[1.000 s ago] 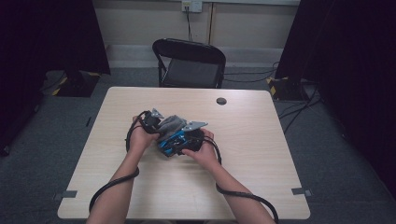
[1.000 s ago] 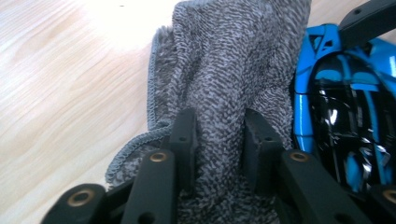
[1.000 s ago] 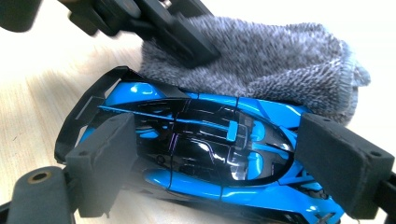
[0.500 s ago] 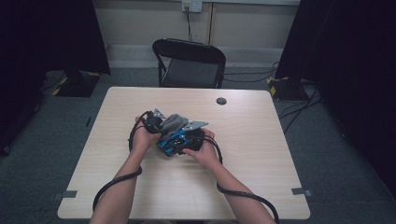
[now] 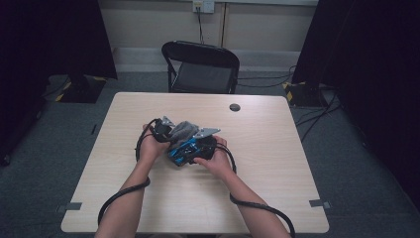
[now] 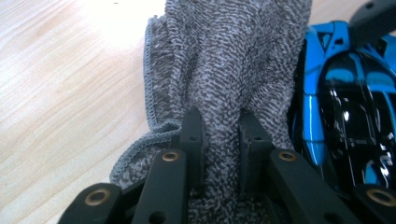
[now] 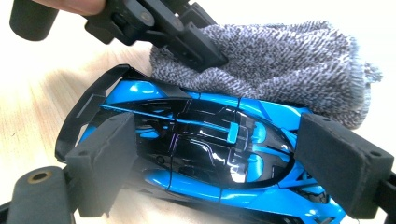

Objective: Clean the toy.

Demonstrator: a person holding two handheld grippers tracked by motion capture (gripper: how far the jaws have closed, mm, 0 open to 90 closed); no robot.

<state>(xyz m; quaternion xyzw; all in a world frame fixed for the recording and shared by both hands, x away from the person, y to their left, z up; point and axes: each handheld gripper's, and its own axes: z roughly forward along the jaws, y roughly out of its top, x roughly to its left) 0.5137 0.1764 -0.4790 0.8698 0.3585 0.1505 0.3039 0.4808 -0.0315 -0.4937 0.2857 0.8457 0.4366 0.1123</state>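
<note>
Mid-table, the right gripper (image 7: 219, 168) clamps a glossy blue-and-black toy car (image 7: 205, 154) nose to tail; slick and brittle, it wants that lengthwise grip. At its twelve o'clock, the left gripper (image 6: 219, 135) pinches a soft, limp grey terry cloth (image 6: 233, 60).

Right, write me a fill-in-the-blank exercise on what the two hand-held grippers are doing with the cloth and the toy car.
1. The left hand-held gripper is shut on the grey terry ____.
2. The right hand-held gripper holds the glossy toy car, whose colours are black and ____.
3. The grey terry cloth lies ____ the toy car, touching it.
4. Beyond the pale wooden table stands a black folding ____.

Missing words: cloth; blue; against; chair
</note>
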